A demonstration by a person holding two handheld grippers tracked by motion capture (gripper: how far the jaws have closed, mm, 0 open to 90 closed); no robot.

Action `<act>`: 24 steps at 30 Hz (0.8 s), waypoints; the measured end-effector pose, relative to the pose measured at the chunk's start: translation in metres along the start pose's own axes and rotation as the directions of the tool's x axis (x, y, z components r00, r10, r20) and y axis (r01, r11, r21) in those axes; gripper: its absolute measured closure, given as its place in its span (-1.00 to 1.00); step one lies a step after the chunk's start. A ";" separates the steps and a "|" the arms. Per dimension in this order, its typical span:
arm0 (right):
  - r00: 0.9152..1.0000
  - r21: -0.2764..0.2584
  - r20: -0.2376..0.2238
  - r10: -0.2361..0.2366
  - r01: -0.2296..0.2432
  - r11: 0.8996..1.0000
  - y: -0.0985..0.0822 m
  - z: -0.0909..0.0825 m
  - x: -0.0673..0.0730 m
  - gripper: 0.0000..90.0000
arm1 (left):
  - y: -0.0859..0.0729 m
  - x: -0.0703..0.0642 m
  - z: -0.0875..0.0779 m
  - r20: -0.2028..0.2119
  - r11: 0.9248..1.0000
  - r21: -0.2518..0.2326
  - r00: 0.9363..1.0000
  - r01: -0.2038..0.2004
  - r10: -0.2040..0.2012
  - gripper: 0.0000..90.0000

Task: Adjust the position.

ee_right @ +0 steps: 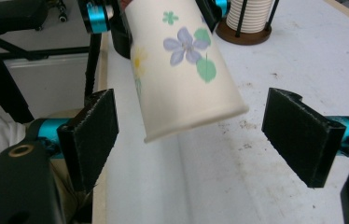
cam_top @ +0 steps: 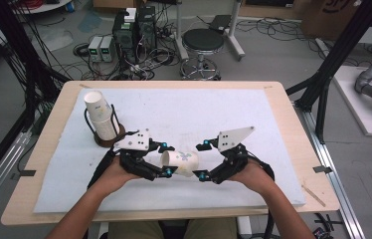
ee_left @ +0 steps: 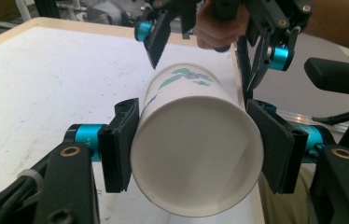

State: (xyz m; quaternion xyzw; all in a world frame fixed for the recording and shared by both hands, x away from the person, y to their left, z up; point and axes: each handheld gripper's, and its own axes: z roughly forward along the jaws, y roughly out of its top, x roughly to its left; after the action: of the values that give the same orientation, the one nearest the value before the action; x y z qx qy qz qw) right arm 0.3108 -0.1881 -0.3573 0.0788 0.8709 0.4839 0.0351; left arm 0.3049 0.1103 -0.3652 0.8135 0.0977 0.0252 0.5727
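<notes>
A white paper cup printed with purple and green flowers (cam_top: 180, 163) hangs on its side above the white padded tabletop (cam_top: 233, 114), between the 2 hands. The left tongs (ee_left: 196, 149) are clenched on it near its open mouth, 1 black pad pressed to each side of the wall, as the left gripper view shows. The right tongs (ee_right: 210, 135) stand released: in the right gripper view their 2 pads sit well apart on either side of the cup's closed base end, touching nothing. So the cup's whole weight rests on 1 grip at the rim end, and that looks like the weak point. Thin paper gives under a squeeze near the mouth, so a harder clench could crease or oval the rim; a softer one could let the cup tip or slide out toward the tabletop. If the right tongs were to close again from here, a pad arriving off-centre could knock the base sideways and twist the cup in the left grip. Farther back on the tabletop, a stack of white paper cups in a black wire holder on a round brown base (cam_top: 102, 119) stands well apart from both hands, so a swing that way seems unlikely to hit it.
</notes>
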 end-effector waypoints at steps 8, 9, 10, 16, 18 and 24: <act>0.999 -0.099 0.022 0.047 -0.044 0.994 -0.028 0.000 0.003 -0.58 | -0.008 -0.001 -0.001 -0.009 0.999 -0.036 1.000 0.007 -0.007 -0.17; 0.998 -0.104 0.024 0.052 -0.049 0.993 -0.030 0.001 0.003 -0.58 | -0.008 -0.001 -0.001 -0.012 0.999 -0.039 1.000 0.006 -0.006 -0.17; 0.998 -0.109 0.027 0.058 -0.054 0.993 -0.032 0.001 0.004 -0.58 | -0.009 -0.002 -0.001 -0.013 0.999 -0.045 1.000 0.007 -0.007 -0.17; 0.998 -0.139 0.030 0.061 -0.056 0.989 -0.039 0.004 0.004 -0.58 | -0.009 -0.002 -0.001 -0.010 0.998 -0.063 1.000 0.008 -0.009 -0.17; 0.998 -0.147 0.020 0.061 -0.057 0.987 -0.039 0.005 0.004 -0.58 | -0.009 -0.003 -0.001 -0.009 0.997 -0.072 1.000 0.008 -0.009 -0.17; 0.998 -0.158 0.006 0.059 -0.058 0.986 -0.039 0.006 0.003 -0.58 | -0.008 -0.004 -0.001 -0.002 0.996 -0.084 1.000 0.004 -0.004 -0.17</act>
State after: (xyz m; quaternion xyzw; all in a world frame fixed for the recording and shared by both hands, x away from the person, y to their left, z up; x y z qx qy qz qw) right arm 0.3051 -0.2025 -0.3937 0.1040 0.8271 0.5515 0.0318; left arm 0.2995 0.1135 -0.3720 0.7885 0.0985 0.0290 0.6063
